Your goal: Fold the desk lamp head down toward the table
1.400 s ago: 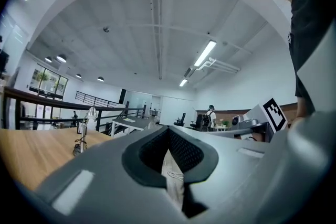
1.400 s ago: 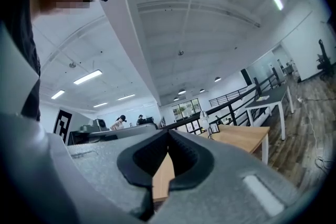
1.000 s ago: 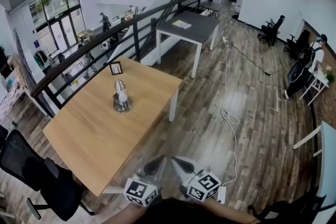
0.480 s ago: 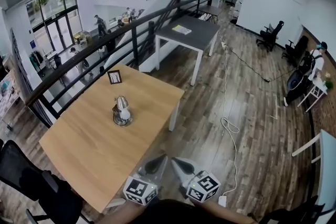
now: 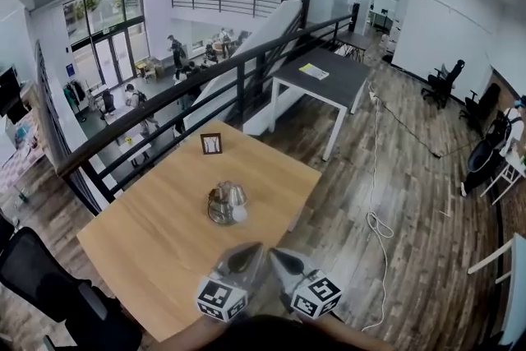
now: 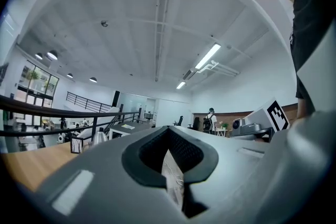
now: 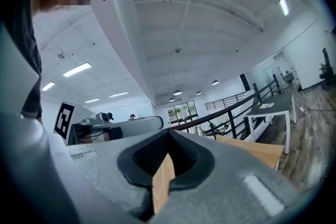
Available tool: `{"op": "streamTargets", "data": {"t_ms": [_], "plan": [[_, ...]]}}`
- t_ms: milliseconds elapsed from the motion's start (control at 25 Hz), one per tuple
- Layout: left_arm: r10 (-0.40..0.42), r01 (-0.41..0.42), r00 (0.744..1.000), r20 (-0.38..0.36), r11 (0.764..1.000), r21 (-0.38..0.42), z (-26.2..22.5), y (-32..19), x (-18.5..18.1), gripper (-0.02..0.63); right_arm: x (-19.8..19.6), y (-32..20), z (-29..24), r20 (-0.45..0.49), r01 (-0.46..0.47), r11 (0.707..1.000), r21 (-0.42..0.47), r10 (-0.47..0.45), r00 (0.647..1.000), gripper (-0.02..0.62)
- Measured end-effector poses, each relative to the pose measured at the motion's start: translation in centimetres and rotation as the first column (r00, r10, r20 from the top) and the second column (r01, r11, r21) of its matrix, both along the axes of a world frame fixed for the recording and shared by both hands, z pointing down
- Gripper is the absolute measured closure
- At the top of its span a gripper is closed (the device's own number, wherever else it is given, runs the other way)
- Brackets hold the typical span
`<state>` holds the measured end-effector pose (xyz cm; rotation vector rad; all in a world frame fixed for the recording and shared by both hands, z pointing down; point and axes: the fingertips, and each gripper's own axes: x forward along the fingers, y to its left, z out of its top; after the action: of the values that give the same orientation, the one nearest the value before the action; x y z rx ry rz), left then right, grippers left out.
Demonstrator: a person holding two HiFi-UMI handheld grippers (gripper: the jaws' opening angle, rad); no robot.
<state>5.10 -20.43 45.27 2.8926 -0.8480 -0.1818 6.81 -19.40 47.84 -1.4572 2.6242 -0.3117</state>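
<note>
Since a second ago the view has closed in. The wooden counter [image 5: 148, 251] now lies under the left hand-held gripper [image 5: 244, 256] and right hand-held gripper [image 5: 280, 259], which were over the floor before. Both have their jaws together and hold nothing. The desk lamp [image 5: 227, 203] stands mid-counter, just ahead of them and untouched. A small frame [image 5: 211, 144] stands at the far edge.

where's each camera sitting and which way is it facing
Head view: on the person's head, looking steeply down at the wooden table and desk lamp; left gripper and right gripper show at the bottom.
Left gripper view: rides the left gripper, looking level along its shut jaws across the room; the person's dark shirt at right.
Right gripper view: same on the right gripper, jaws shut; shirt at left.
Shared: both gripper views catch the other gripper and the table.
</note>
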Motion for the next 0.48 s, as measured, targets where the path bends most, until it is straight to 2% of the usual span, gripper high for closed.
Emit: {"op": "streamTargets", "data": {"t_ms": [480], "plan": [[-0.092,0.091,0.996,-0.001,0.994,-0.060,2.2,-4.6,-6.5,0.604,-5.0,-5.1,2.5,-0.011,0.048,0.996,-0.073,-0.049,0.999,0.560]]}}
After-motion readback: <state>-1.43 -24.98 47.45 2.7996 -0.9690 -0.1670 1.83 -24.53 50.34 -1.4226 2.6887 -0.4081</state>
